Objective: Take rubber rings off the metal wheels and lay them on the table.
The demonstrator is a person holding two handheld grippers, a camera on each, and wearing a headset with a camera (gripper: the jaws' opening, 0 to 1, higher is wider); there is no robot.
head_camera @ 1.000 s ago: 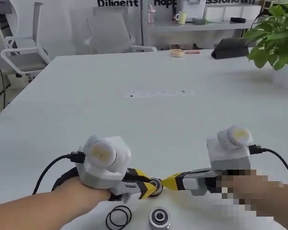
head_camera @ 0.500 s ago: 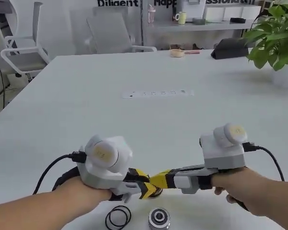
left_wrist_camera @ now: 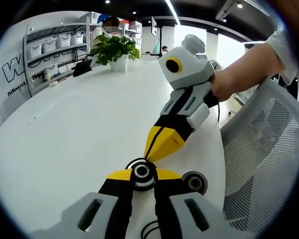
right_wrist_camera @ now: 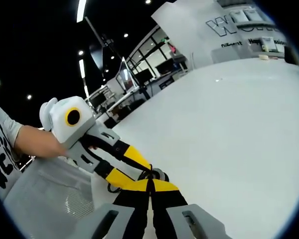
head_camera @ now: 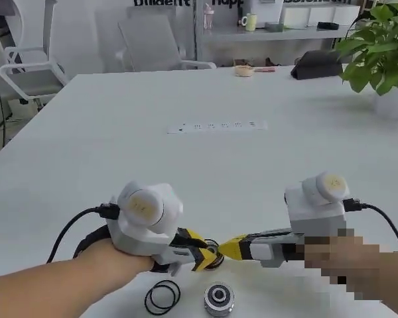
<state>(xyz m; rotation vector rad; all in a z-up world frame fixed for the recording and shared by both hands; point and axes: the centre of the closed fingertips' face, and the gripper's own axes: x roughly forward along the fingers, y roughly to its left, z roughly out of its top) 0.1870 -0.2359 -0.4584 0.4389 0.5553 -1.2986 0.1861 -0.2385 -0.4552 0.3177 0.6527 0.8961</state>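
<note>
My left gripper [head_camera: 205, 257] is shut on a small metal wheel [head_camera: 215, 254] just above the table's near edge. In the left gripper view the wheel [left_wrist_camera: 142, 172] sits between my yellow-tipped jaws with a black rubber ring around it. From the right, my right gripper [head_camera: 227, 250] meets the wheel tip to tip. In the right gripper view its jaws [right_wrist_camera: 150, 183] are pinched together on the black rubber ring [right_wrist_camera: 148, 175] at the wheel's edge. A second metal wheel [head_camera: 219, 297] lies flat on the table below them. Two loose rubber rings [head_camera: 162, 296] lie to its left.
The white table [head_camera: 205, 165] stretches far ahead, with a flush socket strip [head_camera: 215, 126] in its middle. A potted plant [head_camera: 378, 53] stands at the far right. Office chairs [head_camera: 26, 66] stand beyond the far left edge. A mesh chair back [left_wrist_camera: 269, 149] is close behind the near edge.
My right gripper pushed in left onto the wheel, then drew back a little to the right. The left gripper held still with the wheel. The head camera tilted slightly.
</note>
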